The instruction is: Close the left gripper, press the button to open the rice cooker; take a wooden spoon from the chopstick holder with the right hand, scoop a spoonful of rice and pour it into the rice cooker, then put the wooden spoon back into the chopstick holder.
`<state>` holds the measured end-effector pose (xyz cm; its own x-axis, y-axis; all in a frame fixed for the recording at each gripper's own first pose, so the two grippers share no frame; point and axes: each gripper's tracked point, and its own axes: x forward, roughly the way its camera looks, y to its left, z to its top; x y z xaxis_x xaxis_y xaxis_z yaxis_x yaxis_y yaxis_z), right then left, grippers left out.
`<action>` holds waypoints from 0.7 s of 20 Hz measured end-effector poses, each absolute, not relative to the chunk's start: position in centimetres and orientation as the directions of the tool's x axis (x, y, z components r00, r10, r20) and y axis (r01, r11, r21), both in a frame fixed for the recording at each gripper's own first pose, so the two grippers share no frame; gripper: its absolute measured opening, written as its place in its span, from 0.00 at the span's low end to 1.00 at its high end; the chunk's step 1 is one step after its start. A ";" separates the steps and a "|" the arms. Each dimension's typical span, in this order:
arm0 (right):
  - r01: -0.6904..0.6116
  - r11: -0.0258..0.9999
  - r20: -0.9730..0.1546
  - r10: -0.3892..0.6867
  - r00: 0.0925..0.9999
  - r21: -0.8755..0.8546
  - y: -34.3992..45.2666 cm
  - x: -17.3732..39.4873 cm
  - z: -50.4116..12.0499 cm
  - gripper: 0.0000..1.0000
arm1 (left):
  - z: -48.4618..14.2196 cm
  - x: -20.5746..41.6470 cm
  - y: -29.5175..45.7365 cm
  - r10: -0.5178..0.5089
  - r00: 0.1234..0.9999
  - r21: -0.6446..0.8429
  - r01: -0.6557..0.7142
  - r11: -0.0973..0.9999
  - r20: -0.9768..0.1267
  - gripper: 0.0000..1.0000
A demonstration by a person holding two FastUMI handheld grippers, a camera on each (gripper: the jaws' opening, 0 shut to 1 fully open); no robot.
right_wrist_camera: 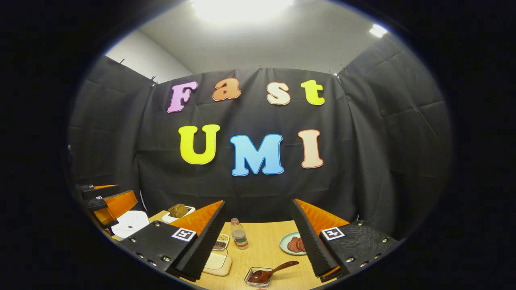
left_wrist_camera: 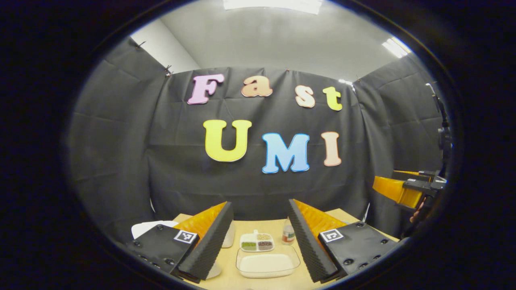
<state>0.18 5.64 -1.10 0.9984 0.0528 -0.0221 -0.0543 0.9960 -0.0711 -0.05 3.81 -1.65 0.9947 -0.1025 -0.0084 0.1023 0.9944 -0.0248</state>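
Left gripper view first: your left gripper [left_wrist_camera: 260,237] hangs above the wooden table [left_wrist_camera: 225,278] with its jaws spread wide and nothing between them. Framed between the fingers sits a clear tray of white rice [left_wrist_camera: 267,264], and just behind that tray, a small divided dish of beans and grains [left_wrist_camera: 256,242]. Right of the divided dish stands a small bottle [left_wrist_camera: 288,233]. Left of the rice tray, partly hidden behind your left finger, there's the white rice cooker [left_wrist_camera: 147,228]. Far off to the right of the tray, your right gripper [left_wrist_camera: 397,189] floats in the air, held by a hand.

Now the right gripper view: your right gripper [right_wrist_camera: 258,237] is also wide open and empty, above the table [right_wrist_camera: 274,245]. Between its fingers, the bottle [right_wrist_camera: 239,234] stands upright. In front of the bottle, the wooden spoon [right_wrist_camera: 271,272] lies with its bowl in a small clear dish [right_wrist_camera: 258,277]. Right of the bottle sits a green plate with dark reddish slices [right_wrist_camera: 293,244]. Left of the bottle, the rice tray [right_wrist_camera: 217,262] peeks out beside the finger. Far left, the rice cooker [right_wrist_camera: 130,222] sits below your left gripper [right_wrist_camera: 102,201].
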 end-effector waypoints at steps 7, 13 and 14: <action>-0.094 0.993 -0.066 0.089 0.994 -0.078 7.6 0.5 -2.8 0.98 | -6.1 0.6 8.7 -0.058 0.990 -0.042 0.053 0.998 -0.131 0.64; -0.112 0.990 -0.115 0.102 0.988 -0.082 8.8 1.1 -4.8 0.98 | -12.5 1.7 15.1 -0.026 0.947 -0.099 -0.006 0.995 -0.320 0.09; -0.113 0.990 -0.124 0.102 0.987 -0.084 8.9 1.2 -5.3 0.98 | -13.8 2.0 16.6 -0.016 0.935 -0.110 -0.025 0.994 -0.355 0.09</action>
<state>1.22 8.93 -5.26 0.9871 0.1020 -0.1236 -0.1128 0.9901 -0.0840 1.98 16.58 -13.79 0.9347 -0.0155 -0.3551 -0.0251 0.9937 -0.1095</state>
